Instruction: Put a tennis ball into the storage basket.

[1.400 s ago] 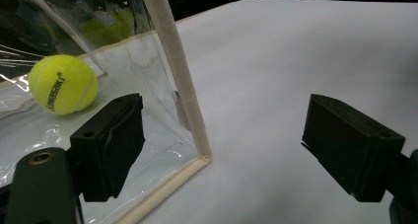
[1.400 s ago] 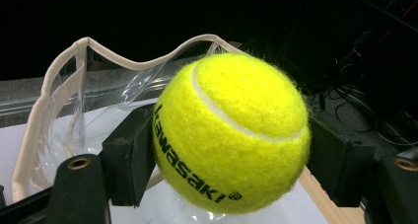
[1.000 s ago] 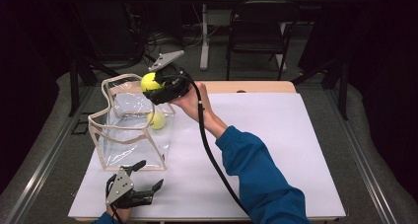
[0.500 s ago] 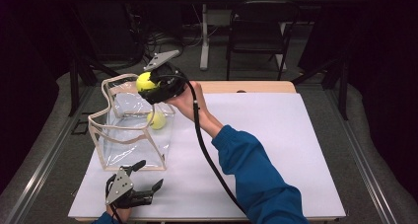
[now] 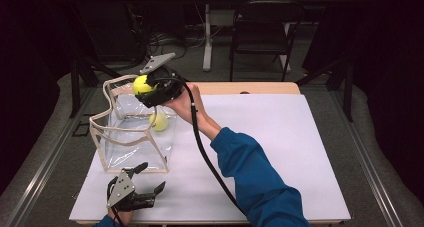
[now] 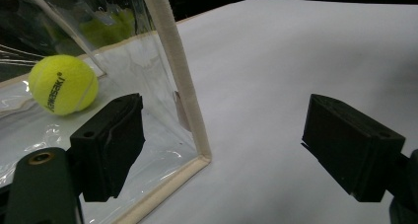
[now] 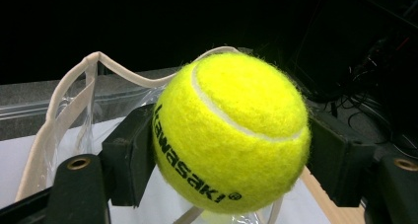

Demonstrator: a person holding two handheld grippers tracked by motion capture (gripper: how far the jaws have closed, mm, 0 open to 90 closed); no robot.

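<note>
Clamping a fuzzy yellow-green tennis ball (image 7: 231,132) between both jaws, your right gripper (image 5: 150,87) hangs over the open rim of the clear plastic bag with cream trim (image 5: 131,137). A second ball (image 5: 159,121) sits inside that bag, seemingly on its floor. Your left gripper (image 5: 137,184) rests just beside the bag's near corner, jaws apart.

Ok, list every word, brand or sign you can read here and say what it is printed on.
"Kawasaki", black letters followed by a small ring mark too small to read, on the held tennis ball clamped in the right tongs.
Black lettering on the tennis ball in the clear bag, seen on its side through the plastic: probably the same brand, but too blurred to read.
Nothing else carries readable text.
</note>
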